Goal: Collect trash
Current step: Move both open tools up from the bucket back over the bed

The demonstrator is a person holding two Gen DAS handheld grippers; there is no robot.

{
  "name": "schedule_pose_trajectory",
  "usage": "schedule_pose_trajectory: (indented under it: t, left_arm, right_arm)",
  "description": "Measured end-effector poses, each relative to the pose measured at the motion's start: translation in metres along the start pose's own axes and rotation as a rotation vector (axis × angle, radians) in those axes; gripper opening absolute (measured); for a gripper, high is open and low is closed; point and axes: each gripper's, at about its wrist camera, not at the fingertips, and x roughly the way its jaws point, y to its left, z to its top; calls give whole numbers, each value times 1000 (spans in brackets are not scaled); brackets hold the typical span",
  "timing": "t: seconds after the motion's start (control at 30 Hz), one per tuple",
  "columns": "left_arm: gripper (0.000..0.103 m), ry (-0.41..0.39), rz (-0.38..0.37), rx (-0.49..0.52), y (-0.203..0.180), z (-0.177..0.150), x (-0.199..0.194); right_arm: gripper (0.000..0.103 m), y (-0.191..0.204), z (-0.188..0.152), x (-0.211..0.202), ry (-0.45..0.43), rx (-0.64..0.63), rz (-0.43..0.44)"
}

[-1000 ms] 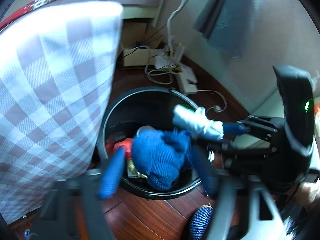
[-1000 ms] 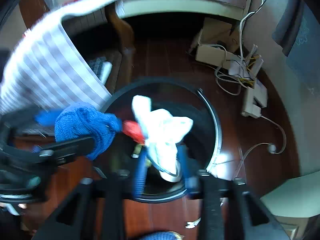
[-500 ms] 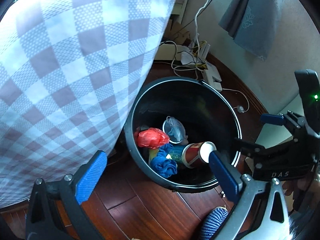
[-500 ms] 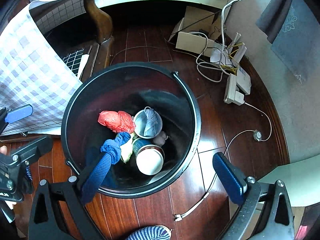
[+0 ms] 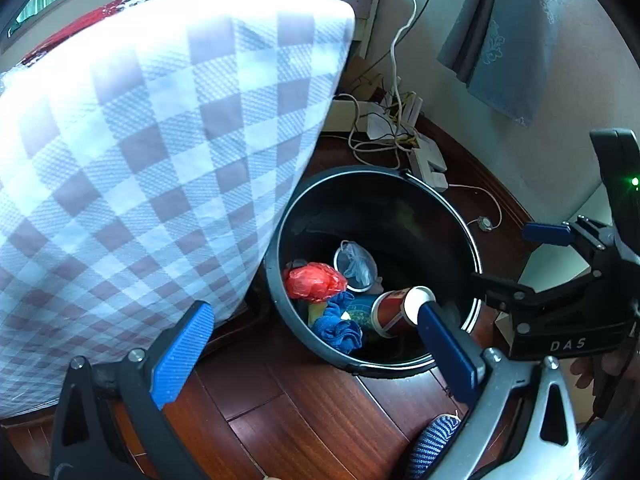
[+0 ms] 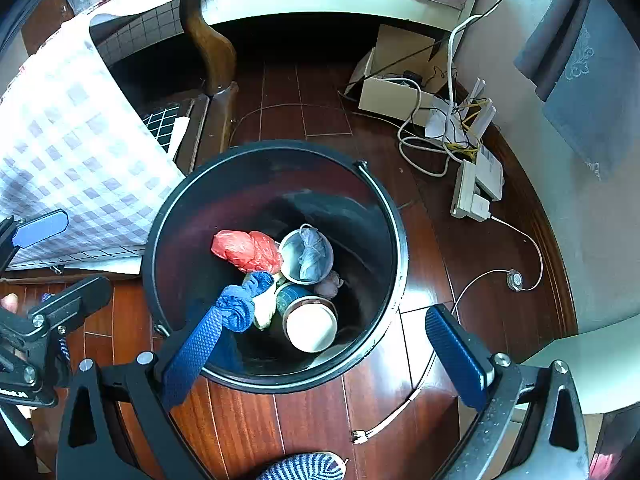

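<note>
- My left gripper [image 5: 312, 354] stands as wide open as it goes, nothing between its blue pads, aimed down toward the near rim of the black trash bin [image 5: 440, 200].
- My right gripper [image 6: 328, 354] is just as wide, also empty, and looks almost straight down into the same bin [image 6: 192, 208].
- The trash lies at the bottom of the bin, all of it touching in one cluster.
- A paper cup [image 6: 312, 322] lies on its side, its long axis pointing toward the near wall, the white mouth facing up at my right camera; from the left view the same cup [image 5: 394, 312] points its mouth to the right, toward my right-hand pad.
- A crumpled blue cloth [image 6: 240, 304] lies stretched beside the cup on its left, its long axis running from the near-left up toward the middle.
- A crumpled red plastic bag [image 6: 246, 250] sits behind the cloth, longer across than deep.
- A round cup holding a knotted grey bag [image 6: 308, 256] stands mouth up just right of the red one.
- The bin stands on a dark red wooden floor [image 6: 312, 416].
- A white and purple checked cloth [image 5: 140, 180] hangs down just left of the bin.
- Behind the bin, along the pale wall, lie a power strip [image 6: 474, 190], tangled white cables [image 6: 420, 140] and a cardboard box [image 6: 396, 92].
- A curved wooden furniture leg [image 6: 208, 52] stands further back.
- A blue striped slipper [image 6: 304, 468] shows at the bottom edge.
</note>
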Motion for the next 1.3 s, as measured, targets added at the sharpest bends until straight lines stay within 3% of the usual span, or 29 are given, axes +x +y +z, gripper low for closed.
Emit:
schedule_pose_trajectory:
  t: [0.9,1.3]
  left_arm:
    - [102,-109,51,-2,14,1,-71]
    - [102,-243,105,-72,45,14,-131]
  right_arm:
    - [102,21,5,-70,-133,-20,5]
    - [102,59,28,-113,-261,-45,56]
